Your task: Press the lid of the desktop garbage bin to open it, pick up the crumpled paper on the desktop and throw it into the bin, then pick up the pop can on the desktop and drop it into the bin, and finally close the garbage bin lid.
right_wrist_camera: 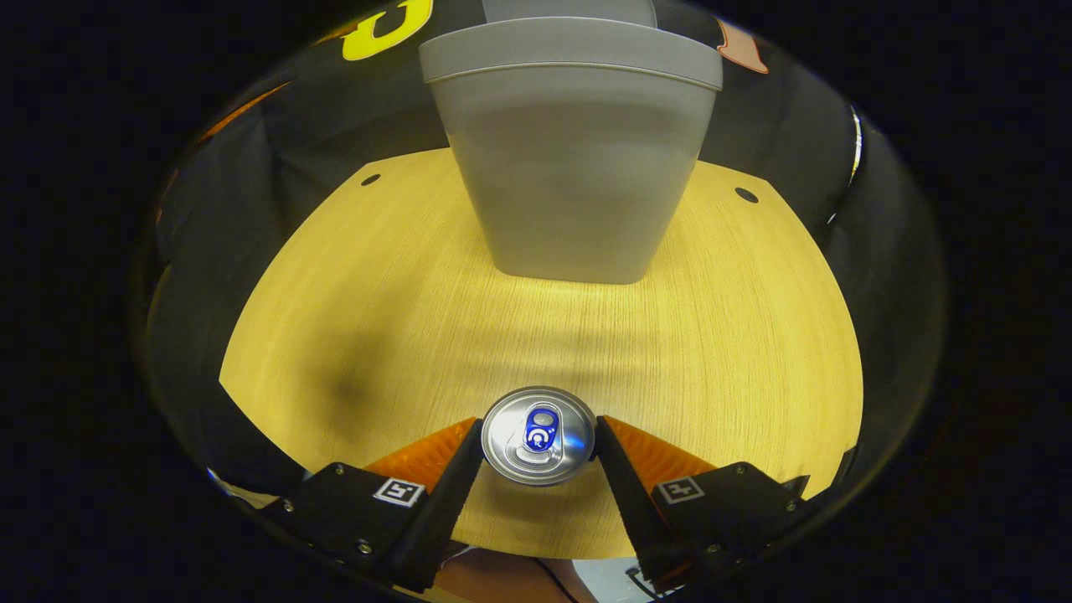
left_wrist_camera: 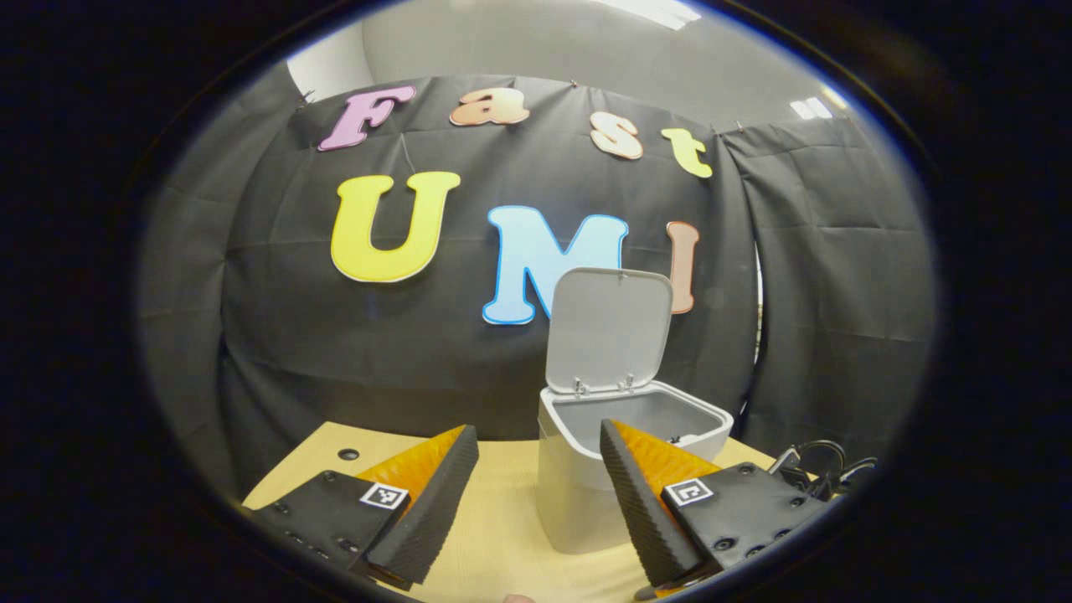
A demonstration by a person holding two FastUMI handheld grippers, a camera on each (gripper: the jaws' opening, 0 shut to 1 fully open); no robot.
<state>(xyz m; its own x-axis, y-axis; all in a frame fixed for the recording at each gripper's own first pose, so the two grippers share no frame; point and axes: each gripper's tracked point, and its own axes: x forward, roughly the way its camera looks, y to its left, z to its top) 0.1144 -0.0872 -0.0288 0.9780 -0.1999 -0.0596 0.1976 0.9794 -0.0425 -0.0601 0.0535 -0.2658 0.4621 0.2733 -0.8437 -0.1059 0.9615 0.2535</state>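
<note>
between right fingers: pop can [right_wrist_camera: 538, 435], upright, top seen from above, pressed on both sides
right gripper [right_wrist_camera: 538, 448]: clamped on the can over the wooden desktop [right_wrist_camera: 352, 335]
ahead of right fingers: garbage bin [right_wrist_camera: 574, 167]
left gripper [left_wrist_camera: 540, 469]: spread wide, holding nothing
beyond left fingers: bin, lid [left_wrist_camera: 609, 330] raised upright

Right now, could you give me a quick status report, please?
Right gripper shut on pop can. Left gripper open, empty. Bin lid up, path clear.
</note>
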